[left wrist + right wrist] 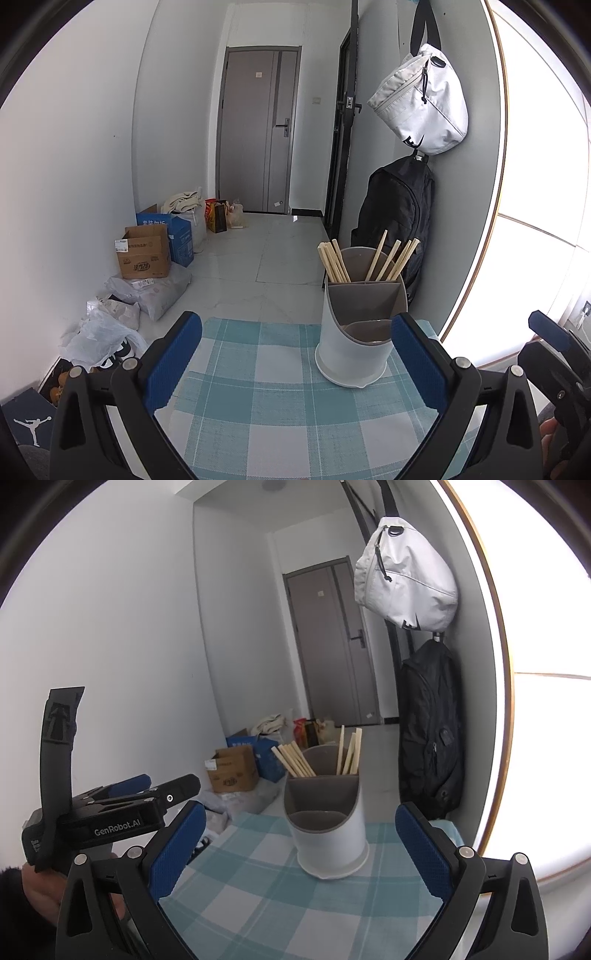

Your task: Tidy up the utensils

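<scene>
From the left wrist, the left claw (295,369) hangs spread wide and empty over the bench (258,406), which wears a teal-and-white checked cloth. The utensil holder (354,339), a white and grey divided caddy, stands upright toward the bench's far right corner, ahead and right of centre, just beside the right-hand pad. Wooden chopsticks (334,260) stand on end in its rear compartments, one bunch leaning left and another (395,258) leaning right; the low front pocket looks empty, though its floor is only partly seen. The right claw (550,332) shows at the right edge.

From the right wrist, the right claw (301,845) is likewise spread and carries nothing. The holder (328,834) sits almost dead ahead between its pads, so this hand seems the better lined up. The chopsticks (293,760) have their long axes near vertical. The left claw (147,794) shows side-on at the left; here I cannot tell its opening. No loose utensils lie on the visible cloth.

Beyond: a tiled floor, a cardboard box (144,253), a grey door (258,129), and a white bag (421,99) above a black backpack (399,206).
</scene>
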{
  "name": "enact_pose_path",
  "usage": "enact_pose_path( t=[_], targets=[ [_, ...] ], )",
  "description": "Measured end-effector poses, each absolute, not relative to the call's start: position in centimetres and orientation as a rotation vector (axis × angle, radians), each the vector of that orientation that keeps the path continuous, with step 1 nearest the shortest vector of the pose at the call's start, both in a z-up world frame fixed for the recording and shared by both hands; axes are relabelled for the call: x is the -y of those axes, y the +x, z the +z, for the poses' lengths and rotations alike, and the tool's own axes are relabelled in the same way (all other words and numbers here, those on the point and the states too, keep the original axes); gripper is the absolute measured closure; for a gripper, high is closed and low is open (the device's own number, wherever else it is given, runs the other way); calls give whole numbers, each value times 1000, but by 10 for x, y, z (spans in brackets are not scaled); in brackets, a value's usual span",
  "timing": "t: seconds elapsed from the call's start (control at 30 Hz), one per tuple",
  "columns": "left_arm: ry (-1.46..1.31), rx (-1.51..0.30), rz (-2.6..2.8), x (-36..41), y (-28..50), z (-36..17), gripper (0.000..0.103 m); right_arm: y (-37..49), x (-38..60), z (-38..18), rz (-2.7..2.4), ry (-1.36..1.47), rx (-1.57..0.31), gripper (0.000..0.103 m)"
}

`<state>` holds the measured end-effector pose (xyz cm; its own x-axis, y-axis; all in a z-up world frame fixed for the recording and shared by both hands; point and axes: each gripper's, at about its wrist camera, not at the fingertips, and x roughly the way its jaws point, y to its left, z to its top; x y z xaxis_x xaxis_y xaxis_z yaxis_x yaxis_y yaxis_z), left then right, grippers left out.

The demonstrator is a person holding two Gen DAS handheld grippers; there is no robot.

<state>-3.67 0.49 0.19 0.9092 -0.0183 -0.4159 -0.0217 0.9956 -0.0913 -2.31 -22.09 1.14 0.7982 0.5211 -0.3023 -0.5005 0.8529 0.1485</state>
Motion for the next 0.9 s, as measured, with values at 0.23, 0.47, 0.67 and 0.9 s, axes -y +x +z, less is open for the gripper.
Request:
enact_pose_path(
  t=[0.23, 0.47, 0.67, 0.9],
  targets=[
    [-98, -435, 0, -5, -36, 1, 3, -23, 221, 12, 547, 62, -341, 0],
    [-101, -433, 1, -6, -37, 1, 3, -23, 220, 12, 547, 56, -341, 0],
    [-99, -433, 1, -5, -37, 0, 3, -23, 221, 12, 546, 59, -343, 0],
    [-105, -438, -1, -6, -37, 0, 3, -23, 221, 11, 546, 59, -343, 0]
  ],
)
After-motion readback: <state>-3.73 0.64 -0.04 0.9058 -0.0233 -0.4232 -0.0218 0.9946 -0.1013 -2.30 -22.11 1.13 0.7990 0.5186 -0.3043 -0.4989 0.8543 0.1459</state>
